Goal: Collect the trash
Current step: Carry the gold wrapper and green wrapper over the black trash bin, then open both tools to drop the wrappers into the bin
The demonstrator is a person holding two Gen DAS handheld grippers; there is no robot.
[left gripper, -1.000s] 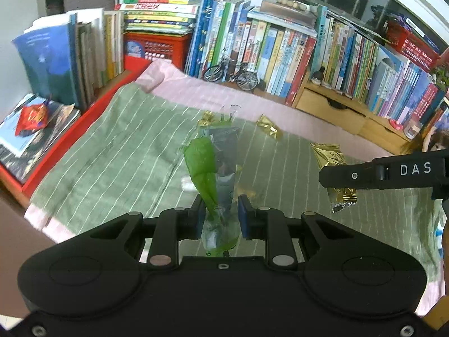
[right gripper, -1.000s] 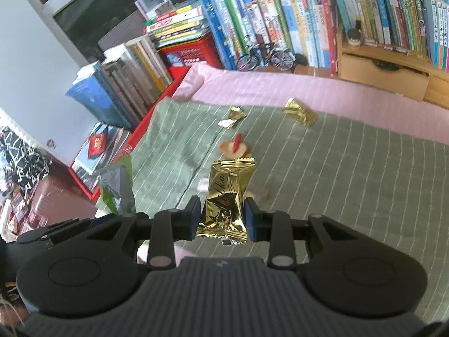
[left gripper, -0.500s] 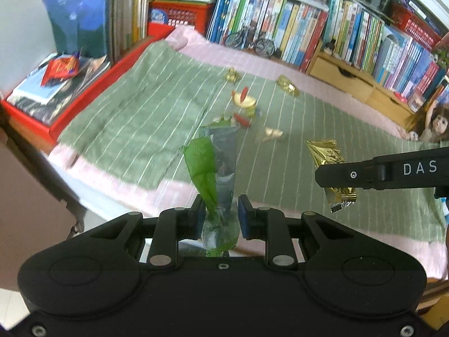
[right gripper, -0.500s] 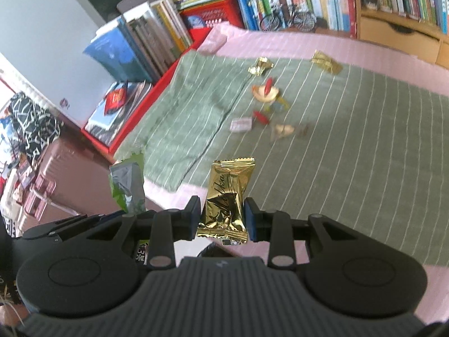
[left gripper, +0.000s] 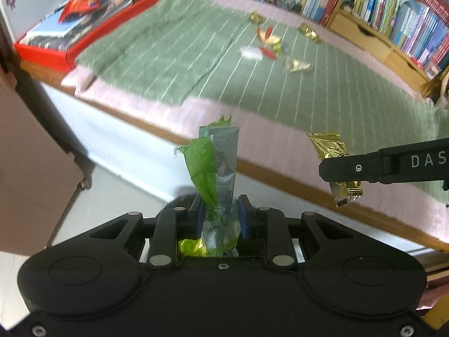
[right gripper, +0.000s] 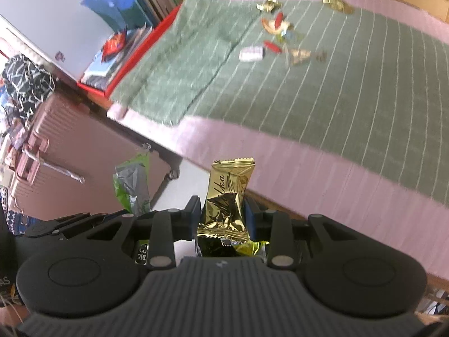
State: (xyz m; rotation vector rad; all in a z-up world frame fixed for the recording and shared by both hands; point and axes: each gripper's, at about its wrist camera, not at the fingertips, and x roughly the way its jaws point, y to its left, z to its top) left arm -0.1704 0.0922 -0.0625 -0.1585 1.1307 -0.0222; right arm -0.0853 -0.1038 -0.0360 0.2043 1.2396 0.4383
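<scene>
Left hand-held gripper (left gripper: pixel 219 219) is clamped on a green and silver wrapper (left gripper: pixel 214 165), pinched low down so the rest of it stands up crumpled between the jaws; right hand-held gripper (right gripper: pixel 223 219) is closed on a gold snack wrapper (right gripper: pixel 228 196) the same way, bottom seam hanging under the pads, top edge sticking up. One piece of trash per hand, looks like a deliberate double carry so one trip empties both. Both are held off the near edge of the bed (left gripper: pixel 280 151), tilted downward over the floor (left gripper: pixel 118 193), and the right one shows side-on in the left view with the gold wrapper dangling below its finger. Under the jaws in both views there's a dark opening with yellow-green scraps in it, probably a bin or bag already holding trash, can't confirm what it is. So my read: the step in hand is drop-off, wrappers lined up above the container, release not yet done. Still on the green striped blanket (right gripper: pixel 336 84), well apart from the grippers: a white packet (right gripper: pixel 251 54), red bits (right gripper: pixel 272 46), small gold foils (right gripper: pixel 335 2) near the far side, a crumpled clear piece (right gripper: pixel 300 54). So the task is partway, several pieces left. Light foil could cling to the pads on release or drift past the opening. Red tray of books (left gripper: pixel 56 42) and a pink suitcase (right gripper: pixel 56 168) sit at the bed's left, not part of the job
</scene>
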